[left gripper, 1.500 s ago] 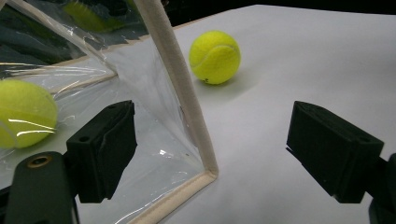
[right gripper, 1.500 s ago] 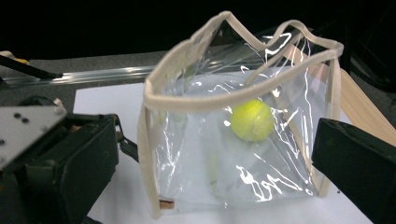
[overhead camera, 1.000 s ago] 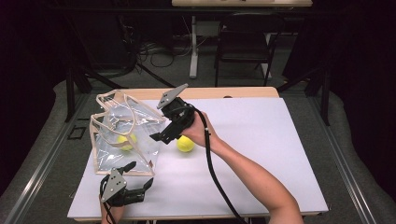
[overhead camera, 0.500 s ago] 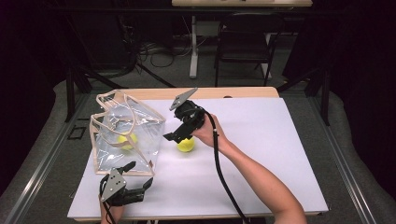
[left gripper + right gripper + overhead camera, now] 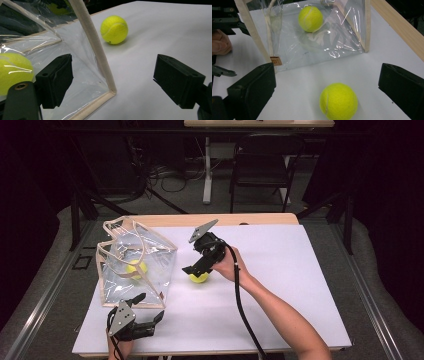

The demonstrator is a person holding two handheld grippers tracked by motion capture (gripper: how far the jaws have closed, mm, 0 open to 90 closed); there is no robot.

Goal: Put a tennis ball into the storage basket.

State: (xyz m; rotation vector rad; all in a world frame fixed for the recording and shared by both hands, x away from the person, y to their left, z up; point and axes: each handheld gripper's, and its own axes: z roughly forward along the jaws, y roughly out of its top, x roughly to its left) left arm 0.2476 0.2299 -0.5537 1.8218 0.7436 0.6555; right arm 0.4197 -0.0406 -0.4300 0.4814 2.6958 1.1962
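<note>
A clear plastic bag (image 5: 150, 270) with beige trim stands on the left of the white table (image 5: 300, 285), with a yellow tennis ball (image 5: 136, 268) inside it. A second tennis ball (image 5: 199, 277) lies loose on the table to the bag's right. My right gripper (image 5: 199, 269) hovers open just over this loose ball (image 5: 338, 101), which sits low between its wide-spread jaws, untouched. My left gripper (image 5: 148, 307) rests open near the front edge. The bag's bottom corner trim (image 5: 100, 62) stands between its jaws, and the bagged ball (image 5: 15, 72) shows behind the left one.
The table's bare wooden strip (image 5: 250, 219) runs along its far edge. A dark folding chair (image 5: 262, 167) and table legs stand on the floor behind. White surface stretches to the right of the loose ball. The person's other hand (image 5: 220, 45) shows left of the bag.
My right gripper has drifted right, away from the bag's top, and settled over the loose ball. Both balls, the bag and the left gripper have stayed put.
</note>
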